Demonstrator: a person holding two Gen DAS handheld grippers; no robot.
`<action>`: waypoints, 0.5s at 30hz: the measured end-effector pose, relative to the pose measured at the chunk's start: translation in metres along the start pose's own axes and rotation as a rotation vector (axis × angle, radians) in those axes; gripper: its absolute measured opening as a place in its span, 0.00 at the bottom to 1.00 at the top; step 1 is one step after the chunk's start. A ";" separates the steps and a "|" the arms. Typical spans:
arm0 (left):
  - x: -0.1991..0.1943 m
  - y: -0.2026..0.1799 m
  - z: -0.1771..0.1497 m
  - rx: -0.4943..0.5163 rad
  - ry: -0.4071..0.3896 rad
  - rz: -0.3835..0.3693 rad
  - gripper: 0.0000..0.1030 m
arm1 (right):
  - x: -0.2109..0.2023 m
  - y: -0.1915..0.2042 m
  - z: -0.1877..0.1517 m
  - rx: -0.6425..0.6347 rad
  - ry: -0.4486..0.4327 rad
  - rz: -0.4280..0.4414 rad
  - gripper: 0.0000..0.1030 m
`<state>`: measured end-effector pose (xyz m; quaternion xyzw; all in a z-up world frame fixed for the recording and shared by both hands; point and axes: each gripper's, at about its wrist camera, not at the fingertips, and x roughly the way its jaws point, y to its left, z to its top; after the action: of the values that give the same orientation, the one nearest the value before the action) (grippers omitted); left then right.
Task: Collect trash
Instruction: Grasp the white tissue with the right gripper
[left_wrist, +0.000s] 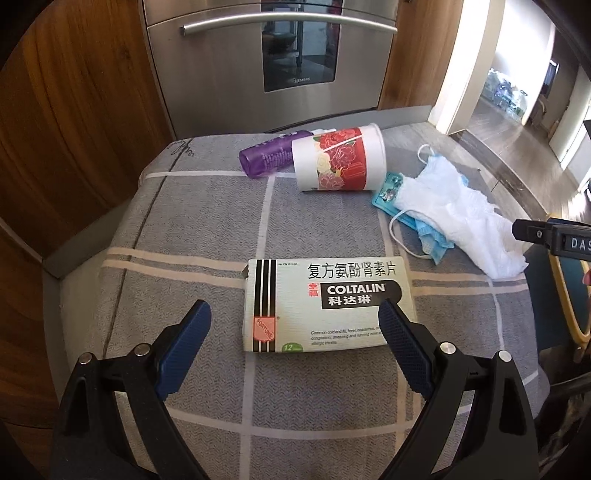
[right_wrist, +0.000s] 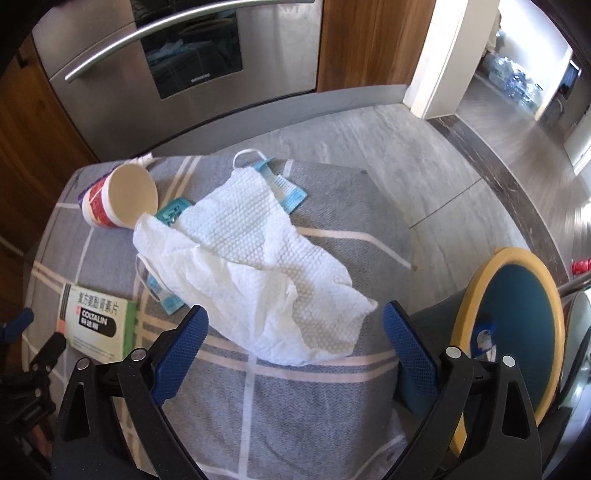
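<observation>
Dimpled paper towel (right_wrist: 258, 266), flat medicine box (left_wrist: 325, 304)

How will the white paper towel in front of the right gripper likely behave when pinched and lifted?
The paper towel looks crumpled and thin, so it will probably drape limply and weigh almost nothing. It lies over the blue face mask, so lifting it might drag the mask along.

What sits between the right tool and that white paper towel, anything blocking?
Nothing visible does. The right tool is open, with the paper towel lying directly ahead on the checked cloth. The towel itself drapes over a blue face mask.
</observation>
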<state>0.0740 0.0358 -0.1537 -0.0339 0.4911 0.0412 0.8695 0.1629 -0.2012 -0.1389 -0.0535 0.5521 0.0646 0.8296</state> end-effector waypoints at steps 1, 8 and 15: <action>0.001 0.003 0.000 -0.019 0.008 -0.009 0.88 | 0.002 0.002 0.000 -0.012 0.009 0.007 0.89; 0.004 0.007 0.001 -0.024 0.012 0.016 0.88 | 0.022 0.028 -0.003 -0.108 0.079 0.023 0.69; -0.001 0.003 0.010 0.092 0.013 -0.037 0.88 | 0.036 0.049 -0.011 -0.228 0.115 -0.023 0.31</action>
<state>0.0812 0.0395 -0.1477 -0.0034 0.4974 0.0023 0.8675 0.1584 -0.1532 -0.1768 -0.1574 0.5872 0.1143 0.7857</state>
